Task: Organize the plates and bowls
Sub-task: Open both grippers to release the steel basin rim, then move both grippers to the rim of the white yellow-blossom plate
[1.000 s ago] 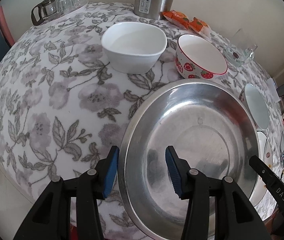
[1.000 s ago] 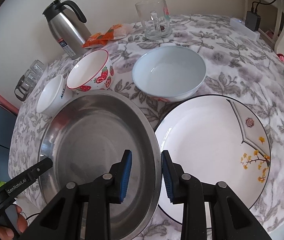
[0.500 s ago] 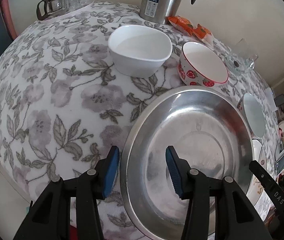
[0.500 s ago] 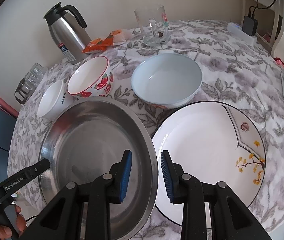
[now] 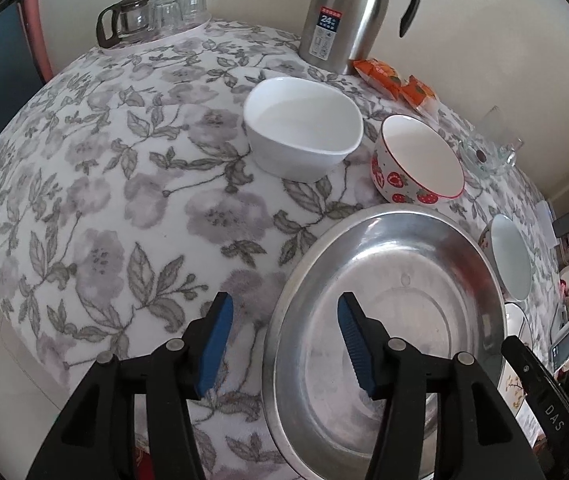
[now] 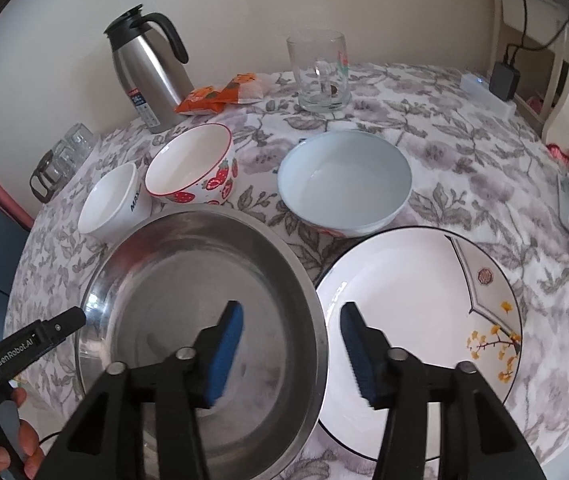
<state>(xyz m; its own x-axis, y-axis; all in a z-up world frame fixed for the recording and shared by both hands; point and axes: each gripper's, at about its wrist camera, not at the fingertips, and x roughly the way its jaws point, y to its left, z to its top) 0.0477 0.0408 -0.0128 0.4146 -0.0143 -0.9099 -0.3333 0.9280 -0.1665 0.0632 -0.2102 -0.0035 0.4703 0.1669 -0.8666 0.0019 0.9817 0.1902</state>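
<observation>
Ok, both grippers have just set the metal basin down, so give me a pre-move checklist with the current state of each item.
1. Left gripper free of the round stainless-steel basin: ok; jaws opening, straddling the rim, pads clear.
2. Right gripper free: ok; jaws opening astride the opposite rim.
3. Basin resting flat on the floral tablecloth: cannot tell.
4. Basin clear of the white plate with yellow blossoms: not ok; rims touch or overlap.
5. Strawberry-print bowl, plain white bowl and pale blue bowl upright, empty: ok.
</observation>
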